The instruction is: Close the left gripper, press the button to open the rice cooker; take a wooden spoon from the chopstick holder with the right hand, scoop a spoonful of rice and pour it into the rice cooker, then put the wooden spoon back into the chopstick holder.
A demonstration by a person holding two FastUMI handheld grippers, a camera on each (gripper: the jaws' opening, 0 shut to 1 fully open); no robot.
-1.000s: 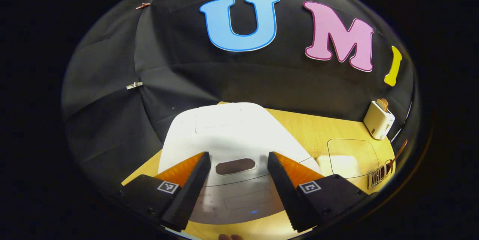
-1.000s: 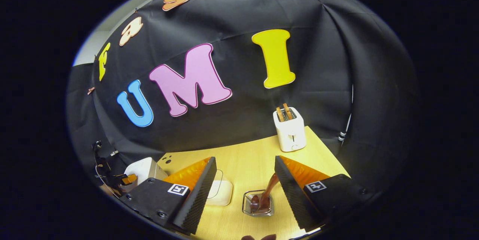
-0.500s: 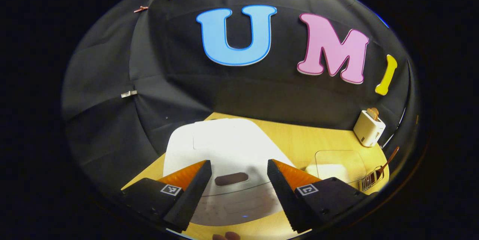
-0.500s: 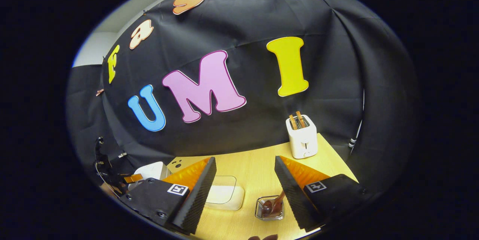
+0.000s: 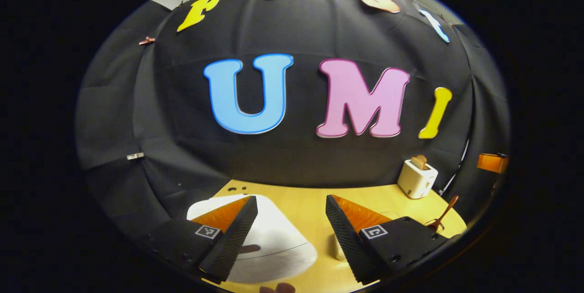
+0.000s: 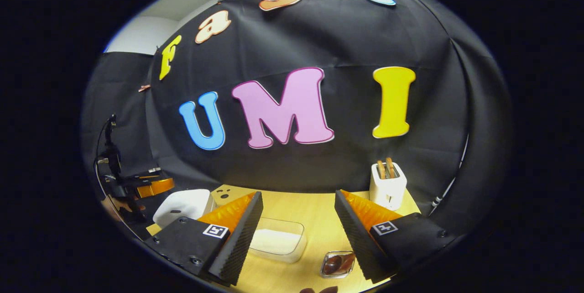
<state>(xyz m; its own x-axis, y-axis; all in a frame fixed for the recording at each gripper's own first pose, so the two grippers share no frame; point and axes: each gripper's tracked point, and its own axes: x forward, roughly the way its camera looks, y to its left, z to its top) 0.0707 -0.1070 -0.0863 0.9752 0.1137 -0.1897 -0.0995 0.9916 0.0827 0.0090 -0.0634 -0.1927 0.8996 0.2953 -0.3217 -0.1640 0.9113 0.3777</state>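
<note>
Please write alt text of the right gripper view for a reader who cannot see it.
The open right gripper hangs above a wooden table, over a clear container of rice and a chopstick holder. A white toaster stands behind, a closed white rice cooker at left.

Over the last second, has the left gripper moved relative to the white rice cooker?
Yes. The left gripper has pulled back and tilted up: the white rice cooker looks smaller and lower.
</note>
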